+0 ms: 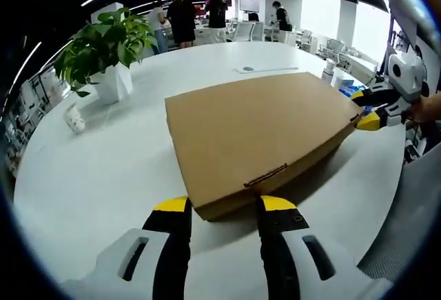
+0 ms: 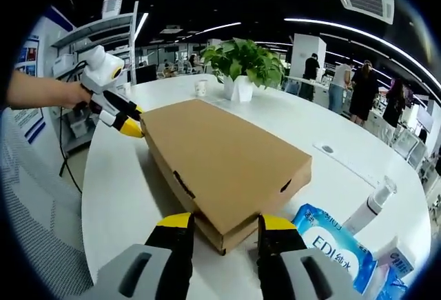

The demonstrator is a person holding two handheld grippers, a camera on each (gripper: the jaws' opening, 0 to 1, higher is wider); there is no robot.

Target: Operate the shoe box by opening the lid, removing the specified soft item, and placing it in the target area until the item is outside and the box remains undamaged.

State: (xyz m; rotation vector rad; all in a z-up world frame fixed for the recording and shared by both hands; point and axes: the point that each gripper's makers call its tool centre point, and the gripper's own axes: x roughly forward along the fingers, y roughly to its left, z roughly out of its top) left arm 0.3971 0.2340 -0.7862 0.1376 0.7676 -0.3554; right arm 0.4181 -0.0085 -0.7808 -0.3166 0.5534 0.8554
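A large white table (image 1: pixel 103 169) carries everything, with an open office and standing people behind it. On it lies the brown cardboard shoe box (image 1: pixel 258 134), lid shut, its corners reaching toward both tools.

In the left gripper view, the left gripper (image 1: pixel 224 207) stands with jaws spread, one yellow-tipped jaw on either side of the box's near corner, just at its edge; whether they touch the cardboard is unclear. At the far right corner of the box the right gripper (image 1: pixel 375 110) comes in, its tips right against the lid edge.

In the right gripper view, the right gripper (image 2: pixel 224 224) is likewise open, its jaws flanking the box's near corner, and the left gripper (image 2: pixel 124 117), held by a hand (image 2: pixel 72 94), meets the box's far left corner.

The left gripper view alone shows the potted plant (image 1: pixel 107 55) beside a small white cup (image 1: pixel 74 117). The right gripper view adds a blue tissue pack (image 2: pixel 331 241) and a white bottle (image 2: pixel 372 207) to the right of the box.
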